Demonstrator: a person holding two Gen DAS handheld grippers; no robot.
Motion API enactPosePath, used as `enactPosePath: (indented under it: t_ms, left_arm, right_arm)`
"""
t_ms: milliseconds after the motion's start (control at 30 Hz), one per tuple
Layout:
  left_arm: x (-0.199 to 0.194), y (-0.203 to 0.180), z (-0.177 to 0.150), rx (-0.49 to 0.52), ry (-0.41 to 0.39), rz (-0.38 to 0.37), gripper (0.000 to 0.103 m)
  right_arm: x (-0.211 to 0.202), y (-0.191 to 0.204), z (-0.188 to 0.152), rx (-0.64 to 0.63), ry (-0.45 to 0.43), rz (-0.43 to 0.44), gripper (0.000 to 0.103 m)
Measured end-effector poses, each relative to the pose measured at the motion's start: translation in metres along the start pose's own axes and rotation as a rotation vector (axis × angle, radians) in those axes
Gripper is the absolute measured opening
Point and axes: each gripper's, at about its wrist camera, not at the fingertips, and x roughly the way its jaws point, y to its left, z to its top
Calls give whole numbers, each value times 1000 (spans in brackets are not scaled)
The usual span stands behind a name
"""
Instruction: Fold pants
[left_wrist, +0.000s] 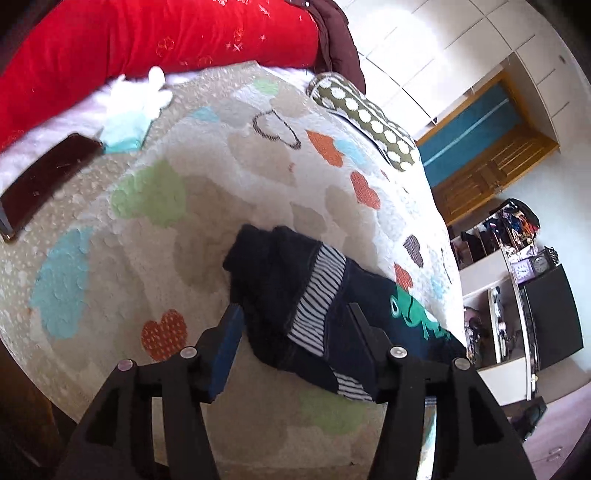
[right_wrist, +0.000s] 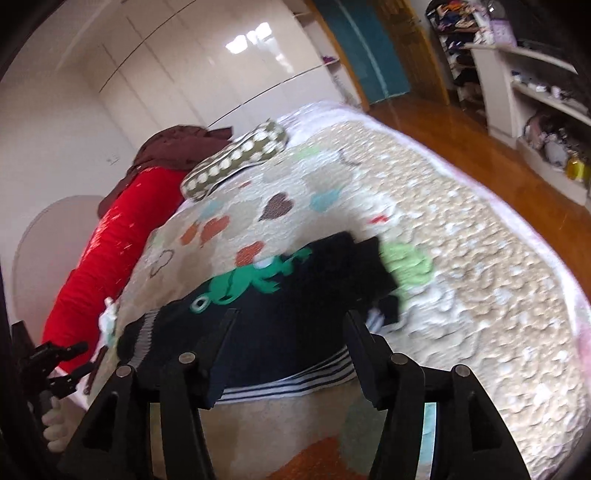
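- Pants (left_wrist: 295, 299): dark navy, striped trim, green frog print (right_wrist: 240, 280). I find them bunched on the quilt (left_wrist: 155, 192), near its edge, not yet flat or squared.
- Left gripper (left_wrist: 293, 325): I hold it above the crumpled end of the pants. Jaws stand released and wide, one either side of the cloth, with nothing pinched between them.
- Right gripper (right_wrist: 290, 332): jaws likewise spread apart, poised over the dark body of the pants near the striped band (right_wrist: 295, 380). No cloth caught here either. This view is motion-blurred, so I cannot tell whether a fingertip touches the fabric.
- Other items: red bolster (left_wrist: 147, 40) along the far side; dotted olive cushion (left_wrist: 365, 118); dark phone-like slab (left_wrist: 44, 181) on the white sheet; pale blue cloth (left_wrist: 123, 129) beside it. All well apart from the pants.
- Step in hand, as I judge it: the approach, before any grasp; folding proper not begun.
- Next move calls for: each gripper closing on its own end of the garment, then drawing the ends apart to spread it flat. The heaped end under my left gripper may hide doubled layers, so I would pinch at an edge.
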Motion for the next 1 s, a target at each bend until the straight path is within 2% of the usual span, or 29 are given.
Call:
enactPosePath:
  t_ms: [133,200,333,467,600,800,1000]
  left_arm:
    - [8,2,-8,-28,57,-46,55]
    - [12,1,-11,-30,86,-63,55]
    - [22,-1,-15,-50,136,-116,55]
    - [37,-7,-17,-72,183,-166,55]
    - [51,-17,-16,-43,193,-134,55]
    - [67,-20,-16,-33,220,-58,55]
    - [68,-12,-16,-56,220,-50,55]
  right_arm:
    - [38,15,-18,56,194,252,62]
    - [53,17,-27,67,249,286,61]
    - [70,10,-35,101,302,264,61]
    - [67,-8,-37,166,295,272,61]
    - [58,-23,-38,215,281,274,61]
    - [56,-27,-41,221,283,274,61]
    - [60,-31,-42,228,289,279,60]
